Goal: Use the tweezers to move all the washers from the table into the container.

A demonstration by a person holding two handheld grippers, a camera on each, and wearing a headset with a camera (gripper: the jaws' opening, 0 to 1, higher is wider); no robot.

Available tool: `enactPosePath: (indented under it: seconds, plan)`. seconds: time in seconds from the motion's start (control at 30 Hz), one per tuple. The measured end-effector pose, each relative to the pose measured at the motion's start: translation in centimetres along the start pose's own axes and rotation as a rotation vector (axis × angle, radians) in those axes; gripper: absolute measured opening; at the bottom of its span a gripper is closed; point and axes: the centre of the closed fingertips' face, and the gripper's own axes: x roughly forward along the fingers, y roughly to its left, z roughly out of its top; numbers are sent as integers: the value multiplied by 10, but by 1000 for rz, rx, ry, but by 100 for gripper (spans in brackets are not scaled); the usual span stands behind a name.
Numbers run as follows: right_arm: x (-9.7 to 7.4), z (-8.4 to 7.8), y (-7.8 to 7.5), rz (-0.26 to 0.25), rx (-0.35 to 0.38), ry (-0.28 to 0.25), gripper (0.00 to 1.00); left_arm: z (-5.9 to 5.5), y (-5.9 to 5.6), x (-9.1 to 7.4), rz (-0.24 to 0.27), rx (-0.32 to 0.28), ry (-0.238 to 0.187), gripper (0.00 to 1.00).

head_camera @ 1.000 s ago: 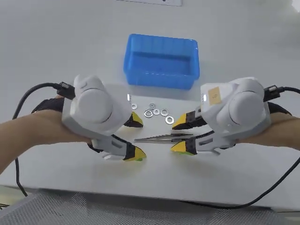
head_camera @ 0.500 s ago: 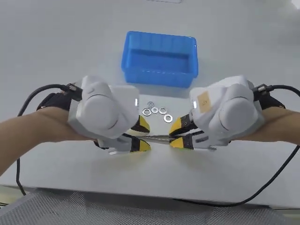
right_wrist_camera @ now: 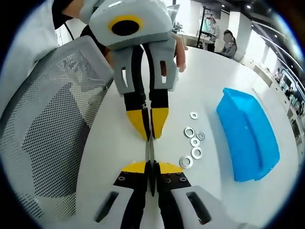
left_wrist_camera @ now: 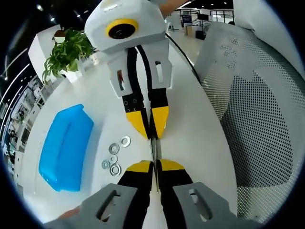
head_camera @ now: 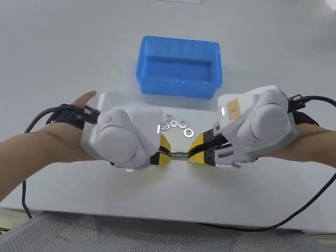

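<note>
while left tongs (left_wrist_camera: 155,165) and right tongs (right_wrist_camera: 151,166) clamp them, tweezers (head_camera: 180,154) span crosswise.

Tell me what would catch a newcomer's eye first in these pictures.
Two white, yellow-tipped grippers meet nose to nose at the table's near centre: the left gripper and the right gripper both pinch the same tweezers. Just beyond lie loose washers, then a blue container.

Left gripper (head_camera: 164,151) has moved right to the tweezers (head_camera: 180,154). Its jaws, wide apart a second ago, now pinch the left end. Right gripper (head_camera: 197,151) jaws have also closed, onto the right end. The two grippers' yellow tips now nearly meet, covering most of the tweezers.
</note>
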Motion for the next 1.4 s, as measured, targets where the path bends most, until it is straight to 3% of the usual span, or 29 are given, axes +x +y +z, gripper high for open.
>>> enactPosePath:
  seconds: [0.2,0.3,0.43,0.87,0.93,1.4]
  plan:
    - [2,2,2,-8,-48,4,8,-3,-3,-2,-50,-141,21,7]
    - [3,4,3,-14,-60,-1,8,-5,-4,-4,-49,-102,18,7]
    - [4,6,4,-17,-81,-4,8,-1,-5,-9,-66,-157,0,7]
    - [-1,18,1,-52,-93,-58,8,13,-1,-27,-83,-94,17,7]
    - [-2,20,1,-56,-108,-60,8,17,0,-30,-92,-61,20,7]
    - [-7,28,-1,-105,-108,-118,8,47,5,-40,-94,-5,7,7]
